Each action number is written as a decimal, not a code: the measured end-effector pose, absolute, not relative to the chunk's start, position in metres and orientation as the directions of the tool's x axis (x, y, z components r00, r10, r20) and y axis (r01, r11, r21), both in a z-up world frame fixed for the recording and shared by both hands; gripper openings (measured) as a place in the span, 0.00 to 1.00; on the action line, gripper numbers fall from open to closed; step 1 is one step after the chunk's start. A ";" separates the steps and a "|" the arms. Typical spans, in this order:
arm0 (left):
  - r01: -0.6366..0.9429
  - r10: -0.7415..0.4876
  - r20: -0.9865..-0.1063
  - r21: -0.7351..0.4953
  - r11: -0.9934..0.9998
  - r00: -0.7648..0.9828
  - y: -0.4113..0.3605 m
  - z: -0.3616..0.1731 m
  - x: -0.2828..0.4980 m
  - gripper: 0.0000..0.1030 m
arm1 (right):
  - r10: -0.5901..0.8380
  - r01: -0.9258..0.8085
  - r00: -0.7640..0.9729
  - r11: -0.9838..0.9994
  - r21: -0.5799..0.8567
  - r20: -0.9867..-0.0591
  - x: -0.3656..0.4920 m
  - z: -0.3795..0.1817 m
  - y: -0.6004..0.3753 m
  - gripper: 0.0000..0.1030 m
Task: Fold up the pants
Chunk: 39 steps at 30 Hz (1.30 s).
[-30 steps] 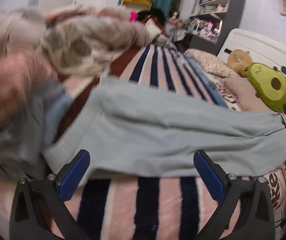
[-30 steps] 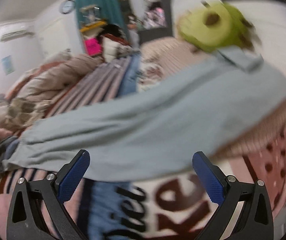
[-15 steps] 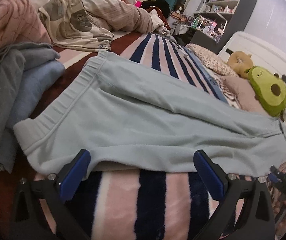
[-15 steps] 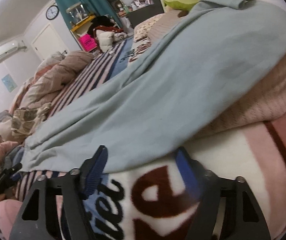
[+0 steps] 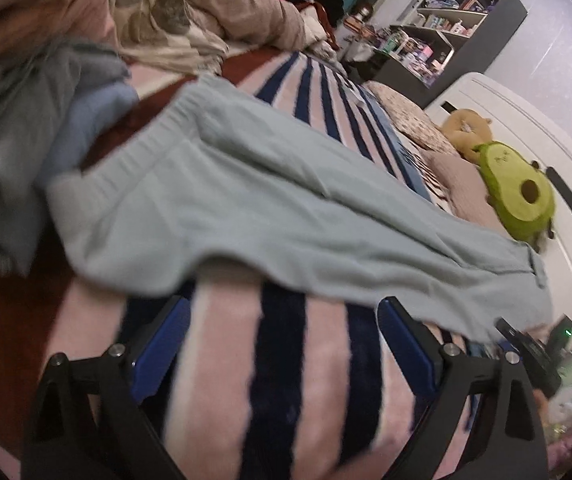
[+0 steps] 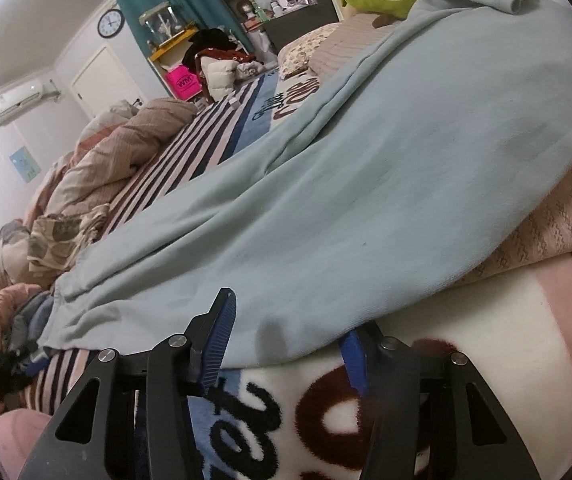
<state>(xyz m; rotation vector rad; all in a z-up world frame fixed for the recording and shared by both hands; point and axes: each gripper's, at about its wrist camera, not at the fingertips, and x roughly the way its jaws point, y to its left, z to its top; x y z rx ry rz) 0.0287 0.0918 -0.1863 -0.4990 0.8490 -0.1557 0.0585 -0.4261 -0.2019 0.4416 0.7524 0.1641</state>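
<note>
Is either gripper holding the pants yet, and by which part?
Neither grips yet. Right gripper is closing over the pants near edge; left gripper, closing, has only blanket between.

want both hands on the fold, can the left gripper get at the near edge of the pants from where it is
Probably yes. The left gripper, jaws closing but wide, sits over bare striped blanket just short of the pants edge, with nothing between them.

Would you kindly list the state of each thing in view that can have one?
light blue pants: spread flat along the bed, unfolded, waistband at the clothes pile.
left tongs: wide, closing, nothing between the pads, just short of the hem.
right tongs: closing around the pants' near edge.
avocado plush: lying by the headboard.
</note>
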 end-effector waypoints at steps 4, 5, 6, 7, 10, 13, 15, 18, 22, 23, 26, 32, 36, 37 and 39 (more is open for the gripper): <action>-0.082 -0.333 -0.683 -0.499 0.863 0.651 0.094 -0.192 0.023 0.90 | 0.309 0.008 0.721 0.891 0.454 -0.620 0.058 -0.203 -0.428 0.44; -0.090 -0.337 -0.674 -0.514 0.853 0.658 0.096 -0.193 0.025 0.91 | 0.311 0.007 0.720 0.891 0.454 -0.621 0.057 -0.204 -0.428 0.45; -0.096 -0.338 -0.664 -0.526 0.845 0.667 0.099 -0.193 0.028 0.91 | 0.314 0.005 0.718 0.890 0.456 -0.621 0.057 -0.204 -0.429 0.45; -0.107 -0.329 -0.657 -0.531 0.840 0.678 0.102 -0.193 0.033 0.91 | 0.318 0.003 0.717 0.889 0.459 -0.620 0.057 -0.204 -0.429 0.45; -0.148 -0.298 -0.646 -0.542 0.827 0.703 0.110 -0.195 0.050 0.91 | 0.329 -0.003 0.715 0.884 0.468 -0.616 0.056 -0.204 -0.429 0.45; -0.170 -0.278 -0.633 -0.553 0.816 0.723 0.116 -0.196 0.065 0.91 | 0.334 -0.010 0.712 0.885 0.466 -0.617 0.057 -0.205 -0.431 0.45; -0.178 -0.267 -0.629 -0.552 0.814 0.730 0.118 -0.197 0.073 0.90 | 0.342 -0.005 0.712 0.876 0.482 -0.614 0.058 -0.206 -0.434 0.46; -0.199 -0.224 -0.644 -0.515 0.834 0.731 0.117 -0.198 0.084 0.71 | 0.347 0.009 0.723 0.859 0.511 -0.597 0.062 -0.208 -0.440 0.45; -0.220 -0.194 -0.660 -0.490 0.844 0.726 0.120 -0.201 0.089 0.24 | 0.315 0.031 0.739 0.868 0.496 -0.595 0.065 -0.207 -0.439 0.25; -0.207 -0.205 -0.653 -0.495 0.844 0.729 0.121 -0.200 0.088 0.17 | 0.309 0.034 0.740 0.870 0.492 -0.597 0.065 -0.206 -0.438 0.11; -0.168 -0.215 -0.644 -0.479 0.861 0.734 0.117 -0.193 0.086 0.08 | 0.334 0.015 0.749 0.855 0.518 -0.573 0.062 -0.202 -0.436 0.05; -0.092 -0.214 -0.601 -0.436 0.895 0.770 0.110 -0.163 0.083 0.07 | 0.326 -0.052 0.780 0.884 0.464 -0.534 0.059 -0.177 -0.426 0.03; -0.045 -0.202 -0.581 -0.382 0.923 0.789 0.104 -0.132 0.090 0.06 | 0.379 -0.122 0.796 0.864 0.489 -0.471 0.062 -0.157 -0.428 0.03; -0.038 -0.198 -0.576 -0.371 0.928 0.793 0.102 -0.126 0.093 0.06 | 0.383 -0.135 0.800 0.865 0.483 -0.462 0.063 -0.152 -0.428 0.03; -0.025 -0.188 -0.561 -0.350 0.936 0.806 0.099 -0.112 0.102 0.06 | 0.385 -0.159 0.807 0.871 0.464 -0.447 0.066 -0.142 -0.429 0.03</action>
